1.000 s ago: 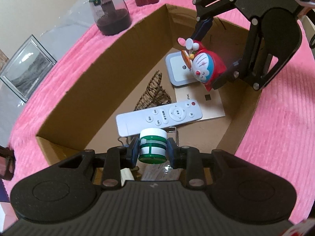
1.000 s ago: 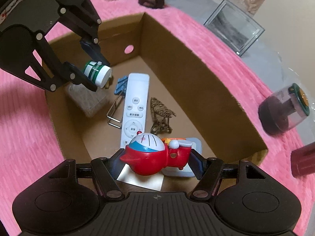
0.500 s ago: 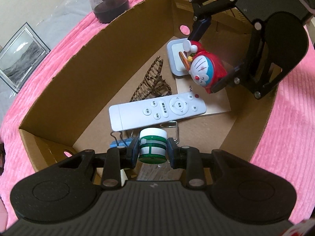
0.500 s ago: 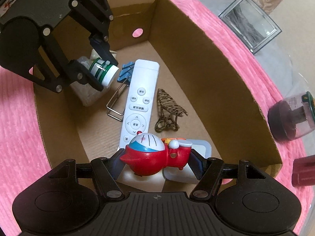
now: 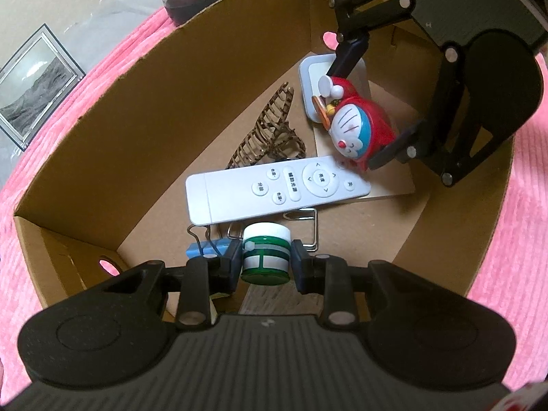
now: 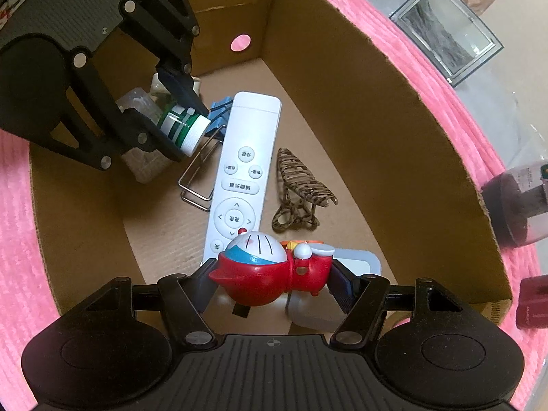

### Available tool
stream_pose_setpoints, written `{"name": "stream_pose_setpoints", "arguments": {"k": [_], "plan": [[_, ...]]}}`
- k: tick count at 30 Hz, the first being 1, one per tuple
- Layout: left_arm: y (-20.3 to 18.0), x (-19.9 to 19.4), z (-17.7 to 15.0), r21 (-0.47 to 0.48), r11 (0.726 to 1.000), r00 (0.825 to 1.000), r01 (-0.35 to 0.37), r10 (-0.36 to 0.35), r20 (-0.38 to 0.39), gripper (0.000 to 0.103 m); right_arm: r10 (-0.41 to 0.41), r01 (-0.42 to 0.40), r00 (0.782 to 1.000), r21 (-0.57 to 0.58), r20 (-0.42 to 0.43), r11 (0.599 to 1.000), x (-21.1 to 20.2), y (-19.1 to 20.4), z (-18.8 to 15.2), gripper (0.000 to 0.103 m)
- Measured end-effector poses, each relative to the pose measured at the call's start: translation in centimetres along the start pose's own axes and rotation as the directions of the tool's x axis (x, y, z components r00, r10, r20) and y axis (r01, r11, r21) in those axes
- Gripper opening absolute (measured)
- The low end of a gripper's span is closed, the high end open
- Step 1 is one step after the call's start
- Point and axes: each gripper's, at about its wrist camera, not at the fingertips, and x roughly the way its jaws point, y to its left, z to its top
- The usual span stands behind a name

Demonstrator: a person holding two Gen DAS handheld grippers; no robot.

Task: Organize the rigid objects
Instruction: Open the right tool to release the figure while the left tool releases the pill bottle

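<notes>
Inside cardboard box (image 5: 144, 109) walls, left gripper (image 5: 266, 263) clamping jar (image 5: 265, 255), right gripper (image 6: 272, 279) clamping figurine (image 6: 267, 267), remote (image 6: 243, 178) between.

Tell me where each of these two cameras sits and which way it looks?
Left wrist: on the left gripper, facing down into the cardboard box; its jaws grip a green-and-white jar, right gripper opposite.
Right wrist: on the right gripper, facing the other way; its jaws grip a Doraemon figure.
Shared: white remote, both grippers.
</notes>
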Motion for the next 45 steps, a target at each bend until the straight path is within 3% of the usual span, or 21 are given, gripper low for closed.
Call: {"name": "stream_pose_setpoints", "arguments": {"k": [31,37,41,45], "plan": [[-0.1,0.7,0.1,0.001,1.000,1.000,0.008,-0.008,-0.018,0.026,0.014,-0.014,1.000,0.000,0.025,1.000,0.6,-0.2,-0.5,0.065],[0.1,0.5,0.1,-0.005,1.000,1.000,0.011,-0.011,-0.011,0.034,0.002,-0.001,0.999,-0.017,0.033,1.000,0.3,0.1,-0.5,0.065],[0.0,0.3,0.0,-0.006,1.000,1.000,0.003,-0.003,-0.005,0.047,-0.004,0.005,0.999,-0.023,0.033,1.000,0.2,0.3,-0.6,0.065],[0.1,0.1,0.0,-0.005,1.000,1.000,0.001,-0.001,-0.001,0.049,-0.012,0.013,0.999,-0.021,0.038,1.000,-0.1,0.3,-0.7,0.065]]}}
